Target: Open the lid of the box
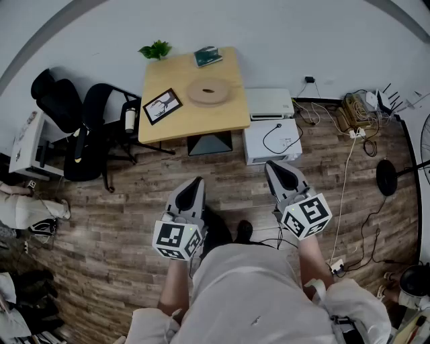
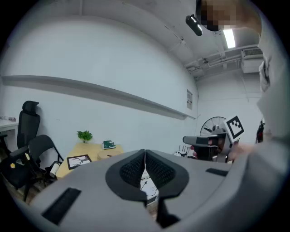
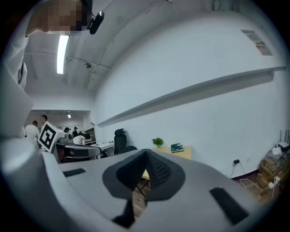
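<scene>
Box (image 1: pixel 209 101): round, flat, on table (image 1: pixel 188 119) at 12 o'clock, well apart from both grippers. Left gripper (image 1: pixel 193 185) and right gripper (image 1: pixel 279 168): jaws closed, empty. Lid (image 1: pixel 219 89) probably light and stiff; take hold at its rim.

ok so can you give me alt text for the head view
A person stands on a wood floor holding a left tool and a right tool, both shut and empty, pointed toward a wooden table against a white wall. On the table sit a round wooden box, a framed picture, a small plant and a green book; black chairs stand to its left.
</scene>
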A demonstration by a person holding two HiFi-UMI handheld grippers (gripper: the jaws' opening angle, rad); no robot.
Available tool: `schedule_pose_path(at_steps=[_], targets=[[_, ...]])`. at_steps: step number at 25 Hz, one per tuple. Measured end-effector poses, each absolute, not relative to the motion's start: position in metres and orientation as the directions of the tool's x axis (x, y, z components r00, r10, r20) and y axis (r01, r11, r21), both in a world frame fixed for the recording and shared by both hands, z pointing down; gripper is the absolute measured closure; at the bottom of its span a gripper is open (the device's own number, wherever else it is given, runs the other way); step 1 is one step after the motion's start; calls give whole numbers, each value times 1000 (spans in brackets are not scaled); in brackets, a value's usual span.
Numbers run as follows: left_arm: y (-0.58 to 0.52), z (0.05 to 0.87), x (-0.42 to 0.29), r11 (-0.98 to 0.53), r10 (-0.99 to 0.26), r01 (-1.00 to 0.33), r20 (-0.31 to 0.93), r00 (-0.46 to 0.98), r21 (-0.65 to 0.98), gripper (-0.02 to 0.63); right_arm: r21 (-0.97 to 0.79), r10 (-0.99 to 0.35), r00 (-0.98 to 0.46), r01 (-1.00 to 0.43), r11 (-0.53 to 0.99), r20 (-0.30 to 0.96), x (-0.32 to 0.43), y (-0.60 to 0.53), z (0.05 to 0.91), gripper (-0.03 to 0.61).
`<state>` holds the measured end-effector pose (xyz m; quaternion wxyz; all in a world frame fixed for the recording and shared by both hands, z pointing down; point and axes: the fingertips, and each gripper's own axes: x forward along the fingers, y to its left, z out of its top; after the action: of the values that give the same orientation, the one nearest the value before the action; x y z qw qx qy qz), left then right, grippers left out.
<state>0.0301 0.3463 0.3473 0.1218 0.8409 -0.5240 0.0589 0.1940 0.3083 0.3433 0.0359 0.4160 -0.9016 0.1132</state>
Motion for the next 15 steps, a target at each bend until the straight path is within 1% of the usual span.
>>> schedule_pose_path(at_steps=[10,15], targets=[[349,350,35,-398,-877,-904,223,425,157,606,-170,-735,-658,-752,636,163,205,312,347,580],[348,352,34,-387,-879,-906,227,419,172,606,-191,-756,-637,-769,610,153,210,307,349,580]])
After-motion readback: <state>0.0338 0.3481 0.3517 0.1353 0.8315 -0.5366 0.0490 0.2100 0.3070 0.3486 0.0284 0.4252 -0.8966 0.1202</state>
